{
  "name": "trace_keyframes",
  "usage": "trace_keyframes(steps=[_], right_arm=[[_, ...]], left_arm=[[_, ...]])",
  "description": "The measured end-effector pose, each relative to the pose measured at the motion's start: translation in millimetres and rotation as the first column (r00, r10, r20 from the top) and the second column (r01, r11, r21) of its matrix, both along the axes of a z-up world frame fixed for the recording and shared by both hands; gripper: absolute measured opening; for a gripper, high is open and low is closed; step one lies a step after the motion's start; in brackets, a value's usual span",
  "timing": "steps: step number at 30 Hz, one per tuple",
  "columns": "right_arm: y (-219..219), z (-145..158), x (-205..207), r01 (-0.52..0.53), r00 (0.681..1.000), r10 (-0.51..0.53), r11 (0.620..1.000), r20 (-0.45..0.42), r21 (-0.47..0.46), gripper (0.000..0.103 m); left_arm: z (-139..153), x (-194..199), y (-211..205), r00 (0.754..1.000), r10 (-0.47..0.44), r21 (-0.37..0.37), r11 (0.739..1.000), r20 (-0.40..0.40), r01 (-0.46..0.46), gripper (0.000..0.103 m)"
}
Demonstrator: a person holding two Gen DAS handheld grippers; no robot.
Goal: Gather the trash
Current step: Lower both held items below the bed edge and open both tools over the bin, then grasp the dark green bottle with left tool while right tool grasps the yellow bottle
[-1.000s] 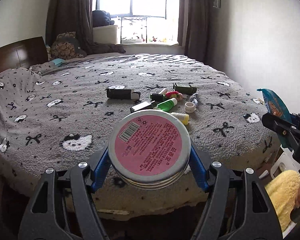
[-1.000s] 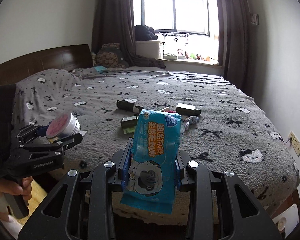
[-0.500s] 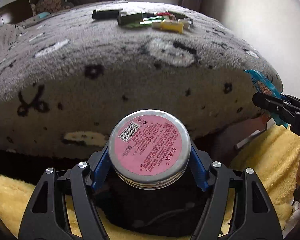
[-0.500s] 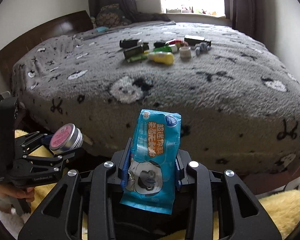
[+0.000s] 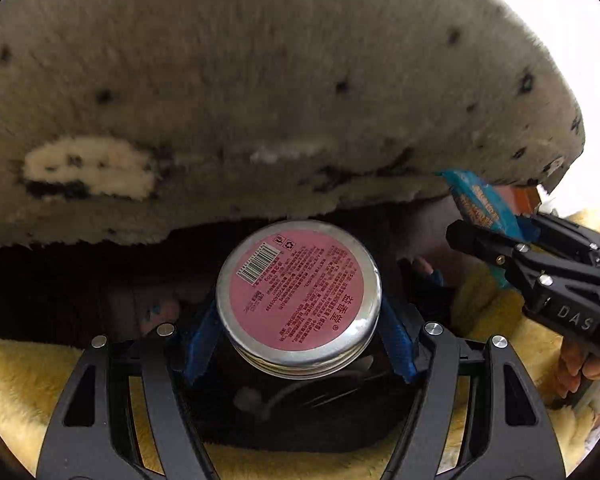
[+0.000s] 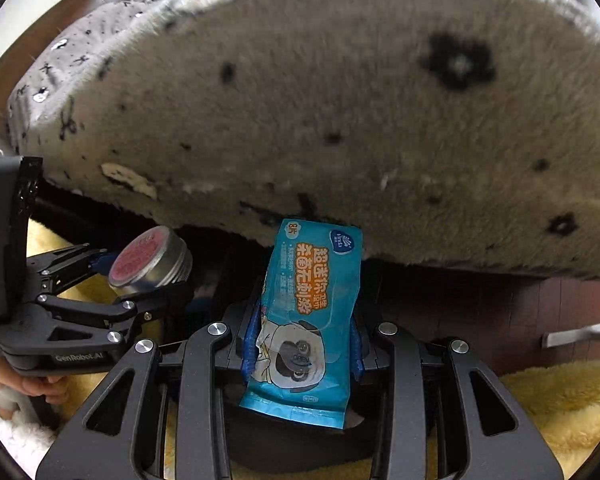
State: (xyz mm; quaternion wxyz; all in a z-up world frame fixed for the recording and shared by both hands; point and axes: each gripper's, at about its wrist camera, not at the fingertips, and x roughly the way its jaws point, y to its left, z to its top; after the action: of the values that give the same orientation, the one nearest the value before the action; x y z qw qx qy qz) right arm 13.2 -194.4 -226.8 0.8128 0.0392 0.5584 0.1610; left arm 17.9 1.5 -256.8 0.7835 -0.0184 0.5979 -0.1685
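A round metal tin with a pink label (image 5: pixel 298 294) sits between the blue pads of my left gripper (image 5: pixel 300 340), which is shut on its sides. The same tin (image 6: pixel 150 258) and left gripper (image 6: pixel 140 280) show at the left of the right wrist view. My right gripper (image 6: pixel 302 344) is shut on a blue wet-wipe packet (image 6: pixel 306 316) that stands upright between its pads. That packet (image 5: pixel 482 204) and the right gripper (image 5: pixel 496 240) appear at the right of the left wrist view. Both grippers point steeply down over a dark opening (image 5: pixel 300 412) below them.
The grey fleece bed edge (image 5: pixel 280 100) hangs over the upper half of both views, close ahead. A yellow fluffy rug (image 6: pixel 560 400) covers the floor on both sides. A person's hand (image 5: pixel 580 364) holds the right gripper's handle.
Both grippers have dropped from above the bed to below its edge and tipped downwards. The bed top with its scattered items has gone out of view. Tin and packet stay gripped.
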Motion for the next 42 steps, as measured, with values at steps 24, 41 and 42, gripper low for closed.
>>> trace_keyframes(steps=[24, 41, 42], right_arm=[[6, -19, 20, 0.009, 0.993, -0.005, 0.999, -0.121, 0.034, 0.053], [-29, 34, 18, 0.103, 0.994, -0.104, 0.994, 0.018, 0.046, 0.068], [-31, 39, 18, 0.103, 0.994, -0.104, 0.994, 0.03, 0.046, 0.068]], left_arm=[[-23, 4, -31, 0.996, -0.086, 0.1, 0.991, -0.026, 0.088, 0.068], [21, 6, -18, 0.995, -0.057, 0.103, 0.994, 0.088, 0.047, 0.091], [24, 5, -16, 0.994, -0.055, 0.105, 0.993, 0.098, 0.045, 0.091]])
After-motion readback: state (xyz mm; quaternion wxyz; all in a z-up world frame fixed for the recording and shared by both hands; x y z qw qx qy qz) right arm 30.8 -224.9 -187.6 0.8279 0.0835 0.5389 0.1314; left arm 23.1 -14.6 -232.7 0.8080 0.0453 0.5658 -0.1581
